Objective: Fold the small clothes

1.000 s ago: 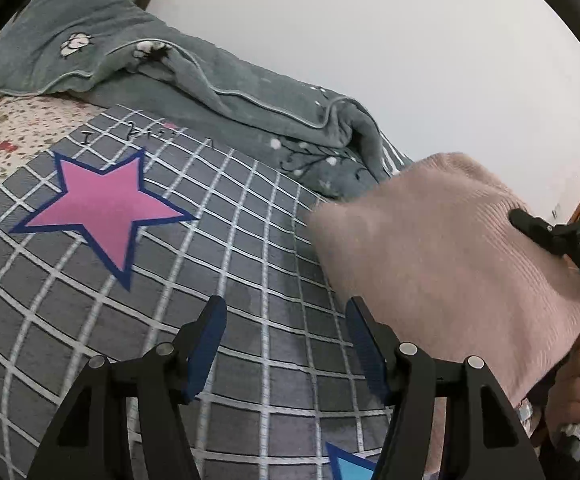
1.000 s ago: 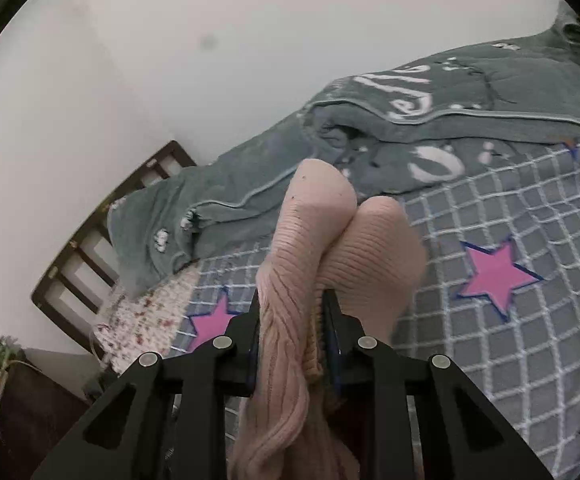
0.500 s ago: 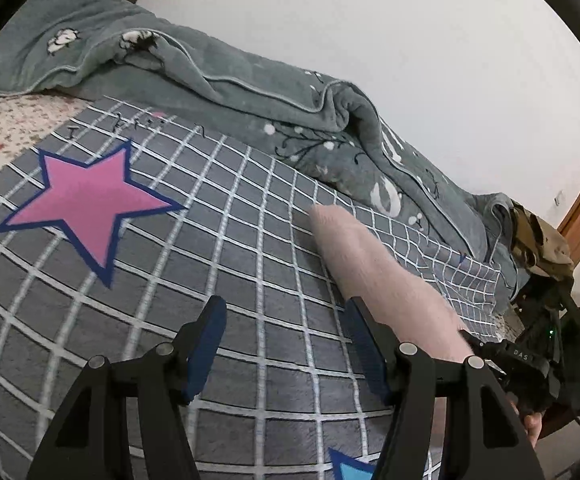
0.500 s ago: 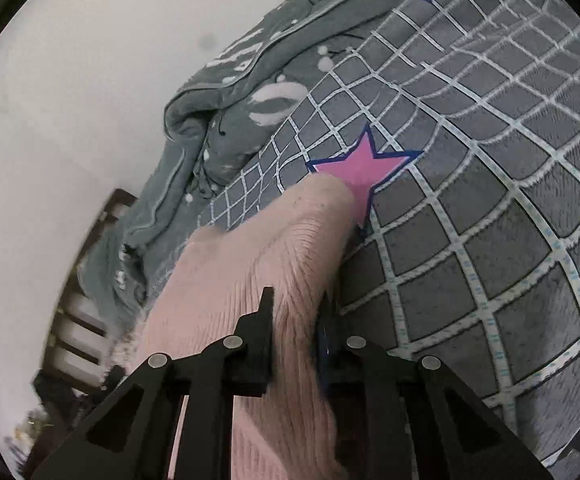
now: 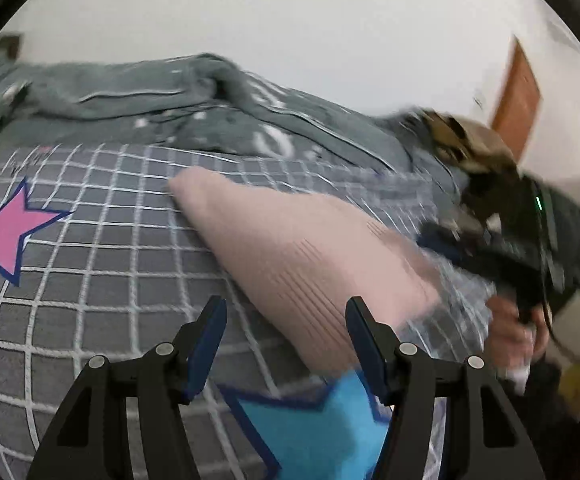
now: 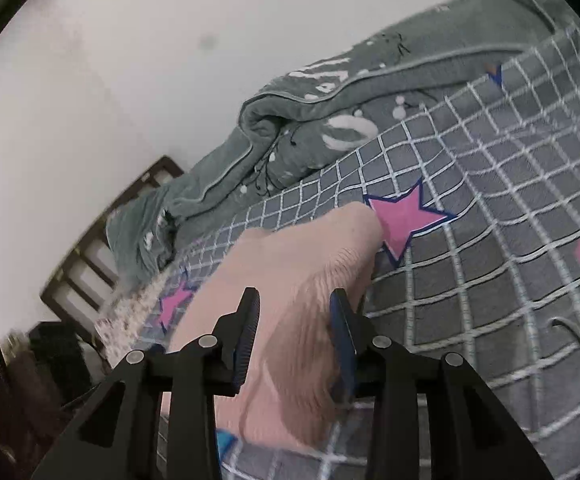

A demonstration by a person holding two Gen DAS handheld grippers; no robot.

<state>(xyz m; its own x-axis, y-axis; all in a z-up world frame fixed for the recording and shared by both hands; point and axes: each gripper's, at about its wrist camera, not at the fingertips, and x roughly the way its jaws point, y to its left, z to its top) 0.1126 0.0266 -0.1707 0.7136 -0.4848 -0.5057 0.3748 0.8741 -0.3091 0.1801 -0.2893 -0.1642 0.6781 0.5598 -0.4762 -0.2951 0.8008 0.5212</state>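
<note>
A pink ribbed knit garment (image 5: pixel 290 248) lies folded flat on the grey checked bed cover (image 5: pixel 90 280). My left gripper (image 5: pixel 286 320) hangs open just above the cover, with nothing between its blue pads; the garment's near edge lies just beyond them. At the right, blurred, a hand (image 5: pixel 510 328) holds my right gripper (image 5: pixel 530 256) at the garment's far end. In the right wrist view the garment (image 6: pixel 302 256) lies between the jaws of my right gripper (image 6: pixel 294 312), which are opening and stand apart around the cloth.
A rumpled grey-green blanket (image 5: pixel 170 100) runs along the wall side of the bed. A beige and brown bundle (image 5: pixel 470 140) sits at its right end, near a wooden door (image 5: pixel 518 96). The dark headboard (image 6: pixel 102 248) stands at the far end.
The pink garment has come down from hanging in the right gripper to lying on the bed, and the right jaws have widened. The left gripper has swung right and rolled, still open.
</note>
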